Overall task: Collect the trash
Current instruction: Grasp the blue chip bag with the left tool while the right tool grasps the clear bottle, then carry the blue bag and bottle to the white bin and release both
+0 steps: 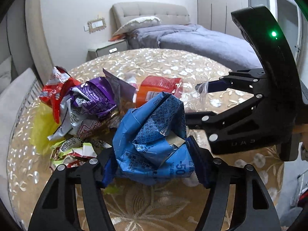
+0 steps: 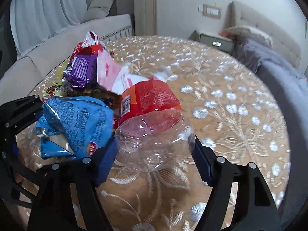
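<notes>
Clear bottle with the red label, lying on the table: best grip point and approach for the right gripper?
Grip the clear bottle across its bare lower body, below the red label. It lies with its base toward the right gripper, so come in low from the base end. The pads already flank it there; the ribbed plastic may crush, so probably squeeze lightly.

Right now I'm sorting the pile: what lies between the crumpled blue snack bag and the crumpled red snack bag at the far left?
A crumpled purple foil wrapper lies between the crumpled blue snack bag and the crumpled red snack bag, clearest in the left wrist view.
</notes>
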`<state>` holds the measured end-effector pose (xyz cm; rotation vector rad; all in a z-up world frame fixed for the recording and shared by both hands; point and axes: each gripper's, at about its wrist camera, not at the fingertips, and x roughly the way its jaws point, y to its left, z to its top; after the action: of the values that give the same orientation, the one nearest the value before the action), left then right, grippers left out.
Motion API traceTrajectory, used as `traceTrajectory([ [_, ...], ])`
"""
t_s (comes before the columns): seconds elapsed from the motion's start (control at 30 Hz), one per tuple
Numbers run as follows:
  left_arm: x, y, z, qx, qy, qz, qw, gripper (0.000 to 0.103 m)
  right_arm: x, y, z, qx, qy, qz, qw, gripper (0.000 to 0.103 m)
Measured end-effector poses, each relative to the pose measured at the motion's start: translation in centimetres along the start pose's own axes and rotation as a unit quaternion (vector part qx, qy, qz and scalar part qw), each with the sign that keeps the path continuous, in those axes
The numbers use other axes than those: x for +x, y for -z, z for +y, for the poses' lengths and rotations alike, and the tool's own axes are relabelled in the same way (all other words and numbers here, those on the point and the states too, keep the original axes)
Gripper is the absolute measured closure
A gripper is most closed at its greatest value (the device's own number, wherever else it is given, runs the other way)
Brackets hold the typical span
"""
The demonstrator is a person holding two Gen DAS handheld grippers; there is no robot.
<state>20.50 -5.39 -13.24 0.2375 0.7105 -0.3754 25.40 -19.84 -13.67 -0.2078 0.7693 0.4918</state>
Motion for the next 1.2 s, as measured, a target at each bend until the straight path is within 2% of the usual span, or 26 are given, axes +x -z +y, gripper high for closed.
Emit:
traceTrajectory([
  [0.13,-1.8,0.2,-1.0,0.008,-0.010,-0.017,0.9998,0.038,-2.6,0.9,-0.5,0.013,0.014,-0.024,1.000,0.029],
  [0.4,-5.5,-0.2,-3.2,0.011,-0.001,-0.046,0.9989,0.038,-8.9,2.6,-1.0,0.032,0.031,-0.084,0.995,0.029],
  [0.53,-7.0,0.0,-6.0,0.022,0.012,-0.060,0.9979,0.038,-12.2,4.1,-1.4,0.045,0.045,-0.109,0.992,0.029],
  [0.93,-9.3,-0.2,-15.9,0.072,0.081,-0.080,0.9909,0.038,-20.8,11.5,-4.6,0.108,0.113,-0.132,0.979,0.029],
  [1.2,-8.6,0.6,-22.8,0.110,0.121,-0.066,0.9843,0.038,-23.7,16.6,-6.9,0.153,0.144,-0.127,0.969,0.029],
])
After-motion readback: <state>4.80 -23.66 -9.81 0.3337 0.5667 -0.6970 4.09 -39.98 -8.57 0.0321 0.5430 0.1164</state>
